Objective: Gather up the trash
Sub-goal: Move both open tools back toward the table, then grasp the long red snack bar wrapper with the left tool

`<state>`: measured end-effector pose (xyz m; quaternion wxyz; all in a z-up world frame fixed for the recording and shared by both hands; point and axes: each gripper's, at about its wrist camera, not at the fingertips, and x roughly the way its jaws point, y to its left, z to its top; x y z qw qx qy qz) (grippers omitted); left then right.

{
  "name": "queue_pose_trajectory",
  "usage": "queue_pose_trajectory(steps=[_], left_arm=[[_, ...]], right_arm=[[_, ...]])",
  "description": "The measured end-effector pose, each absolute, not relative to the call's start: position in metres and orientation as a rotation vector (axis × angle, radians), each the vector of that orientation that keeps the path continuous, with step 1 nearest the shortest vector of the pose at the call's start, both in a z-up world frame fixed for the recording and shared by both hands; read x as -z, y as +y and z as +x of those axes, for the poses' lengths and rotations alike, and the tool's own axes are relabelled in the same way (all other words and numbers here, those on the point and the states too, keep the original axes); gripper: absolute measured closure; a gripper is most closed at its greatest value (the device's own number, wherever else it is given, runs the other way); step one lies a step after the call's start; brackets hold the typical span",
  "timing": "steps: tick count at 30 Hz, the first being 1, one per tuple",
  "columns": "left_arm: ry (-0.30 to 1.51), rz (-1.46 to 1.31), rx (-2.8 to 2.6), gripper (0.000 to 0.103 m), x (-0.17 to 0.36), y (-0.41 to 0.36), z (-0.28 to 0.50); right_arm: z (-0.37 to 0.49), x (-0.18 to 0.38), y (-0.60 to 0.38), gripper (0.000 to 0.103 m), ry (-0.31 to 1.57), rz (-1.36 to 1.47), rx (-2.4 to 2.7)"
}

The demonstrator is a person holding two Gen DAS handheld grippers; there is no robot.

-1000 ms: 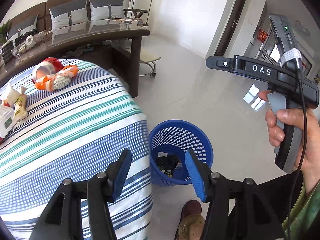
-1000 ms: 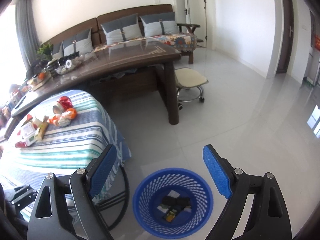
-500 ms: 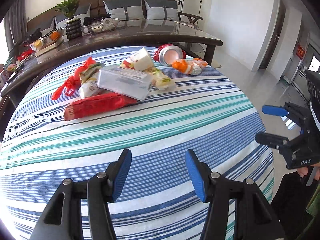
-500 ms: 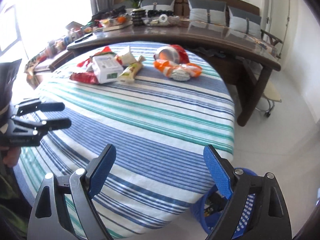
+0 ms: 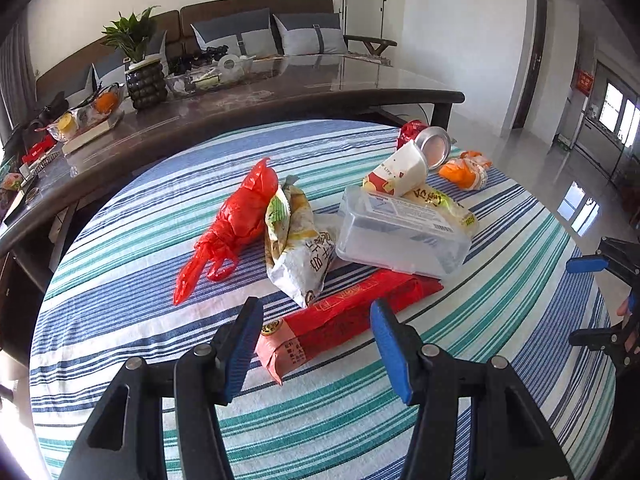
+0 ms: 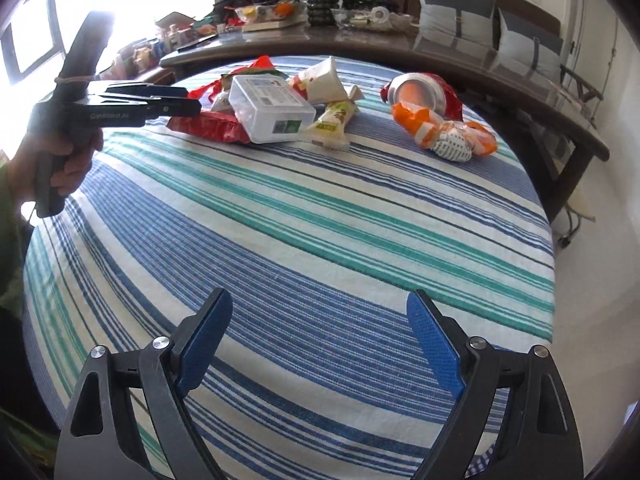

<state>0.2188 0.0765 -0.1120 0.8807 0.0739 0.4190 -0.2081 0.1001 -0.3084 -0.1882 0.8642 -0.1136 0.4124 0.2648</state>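
Note:
A pile of trash lies on the round striped table (image 5: pixel 120 320). In it are a flat red packet (image 5: pixel 348 320), a clear plastic box (image 5: pixel 400 236), a white snack bag (image 5: pixel 300 248), a red plastic bag (image 5: pixel 236 220), a paper cup (image 5: pixel 400 168), a can (image 5: pixel 432 144) and an orange wrapper (image 5: pixel 464 170). My left gripper (image 5: pixel 315 306) hovers open just over the near end of the red packet, holding nothing. My right gripper (image 6: pixel 319 296) stands wide open over bare cloth, well short of the box (image 6: pixel 272 110) and the orange wrapper (image 6: pixel 444 132).
A long dark table (image 5: pixel 280 92) curves behind the pile, carrying a potted plant (image 5: pixel 140 68) and clutter. A sofa with cushions (image 6: pixel 460 20) lines the wall. Tiled floor (image 5: pixel 560 152) opens to the right. A sliver of the blue basket (image 6: pixel 484 458) shows below the table's edge.
Both views have swung from the blue basket on the floor to the tabletop. The left gripper has come up close to the trash pile. Neither gripper's jaws have changed.

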Motion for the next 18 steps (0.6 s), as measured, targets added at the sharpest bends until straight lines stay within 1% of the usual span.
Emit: queue_pose_trajectory(steps=[3, 5, 8, 9, 10, 11, 15, 18], left_arm=[[0.955, 0.104, 0.684, 0.046, 0.111, 0.073, 0.200], [0.928, 0.120, 0.784, 0.046, 0.100, 0.069, 0.180], [0.868, 0.112, 0.703, 0.046, 0.088, 0.070, 0.177], [0.865, 0.083, 0.669, 0.043, 0.088, 0.071, 0.183], [0.871, 0.055, 0.633, 0.038, 0.091, 0.072, 0.189], [0.882, 0.035, 0.598, 0.030, 0.095, 0.071, 0.195], [0.934, 0.021, 0.519, 0.030, 0.113, 0.062, 0.210], [0.951, 0.067, 0.491, 0.030, 0.122, 0.050, 0.210]], right_arm=[[0.106, 0.187, -0.312, 0.013, 0.862, -0.217, -0.538], [0.108, 0.185, -0.317, 0.013, 0.856, -0.205, -0.532], [0.110, 0.182, -0.323, 0.013, 0.852, -0.192, -0.523], [0.111, 0.182, -0.325, 0.013, 0.854, -0.187, -0.519], [0.112, 0.182, -0.327, 0.013, 0.856, -0.181, -0.514], [0.113, 0.182, -0.330, 0.013, 0.859, -0.173, -0.507], [0.119, 0.179, -0.340, 0.013, 0.855, -0.138, -0.480], [0.132, 0.172, -0.355, 0.013, 0.826, -0.129, -0.416]])
